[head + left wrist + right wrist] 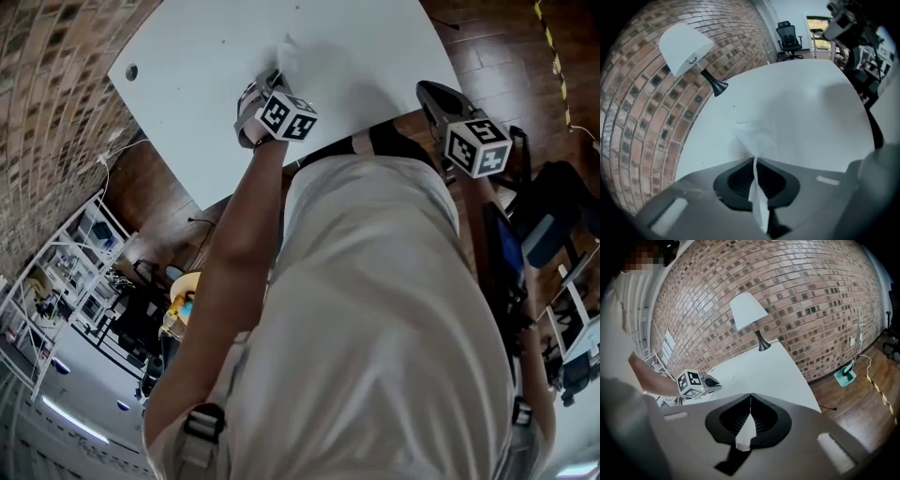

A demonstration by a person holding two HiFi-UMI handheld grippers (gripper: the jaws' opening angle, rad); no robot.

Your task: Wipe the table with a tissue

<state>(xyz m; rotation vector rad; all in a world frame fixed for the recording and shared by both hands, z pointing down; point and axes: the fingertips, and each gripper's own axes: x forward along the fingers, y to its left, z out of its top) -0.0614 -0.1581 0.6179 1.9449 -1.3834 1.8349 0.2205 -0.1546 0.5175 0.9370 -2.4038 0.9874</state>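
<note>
Head view: the left gripper (274, 80) holds the tissue (286, 52) down at the table (187, 56), and the right gripper (431, 91) hangs past its edge.

Left gripper view: the jaws are clamped on the tissue. Wiping looks under way, and the next move calls for a flat sweep.

Right gripper view: the jaws are together, with nothing clearly held.

Blurred far end of tissue (757, 138)

I am finding no readable words, numbers or brand names anywhere in these views. My left gripper's marker cube (286, 116) and my right gripper's marker cube (477, 146) are showing only black-and-white square patterns (no letters).
</note>
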